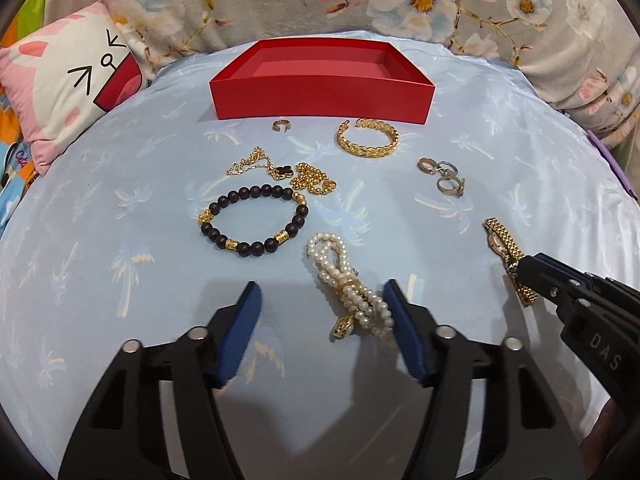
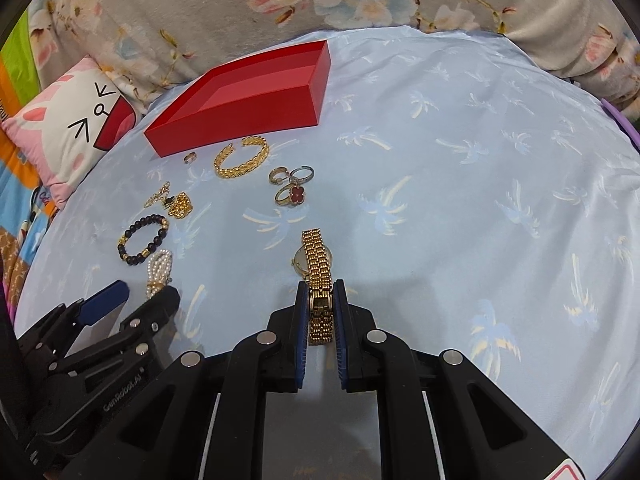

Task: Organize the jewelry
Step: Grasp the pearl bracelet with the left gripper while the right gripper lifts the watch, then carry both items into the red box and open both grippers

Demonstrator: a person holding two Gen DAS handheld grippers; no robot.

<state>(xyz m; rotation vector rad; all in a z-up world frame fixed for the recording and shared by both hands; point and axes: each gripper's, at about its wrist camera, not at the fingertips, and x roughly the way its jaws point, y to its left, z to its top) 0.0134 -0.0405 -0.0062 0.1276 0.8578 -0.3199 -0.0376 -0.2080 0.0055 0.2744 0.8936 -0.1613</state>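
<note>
An empty red box (image 1: 320, 96) sits at the far side of the blue cloth; it also shows in the right wrist view (image 2: 240, 120). My left gripper (image 1: 320, 308) is open, its fingers on either side of a pearl bracelet (image 1: 352, 292). My right gripper (image 2: 320, 304) is shut on the band of a gold watch (image 2: 318, 272), also seen from the left wrist view (image 1: 506, 252). A black bead bracelet (image 1: 252, 220), a gold cuff bangle (image 1: 368, 138), gold chains (image 1: 288, 172), a small ring (image 1: 280, 125) and a cluster of rings (image 1: 442, 176) lie on the cloth.
A pink and white cartoon pillow (image 1: 68, 92) lies at the left. A floral blanket (image 1: 360, 0) runs along the back. The blue palm-print cloth (image 2: 480, 200) stretches to the right of the watch.
</note>
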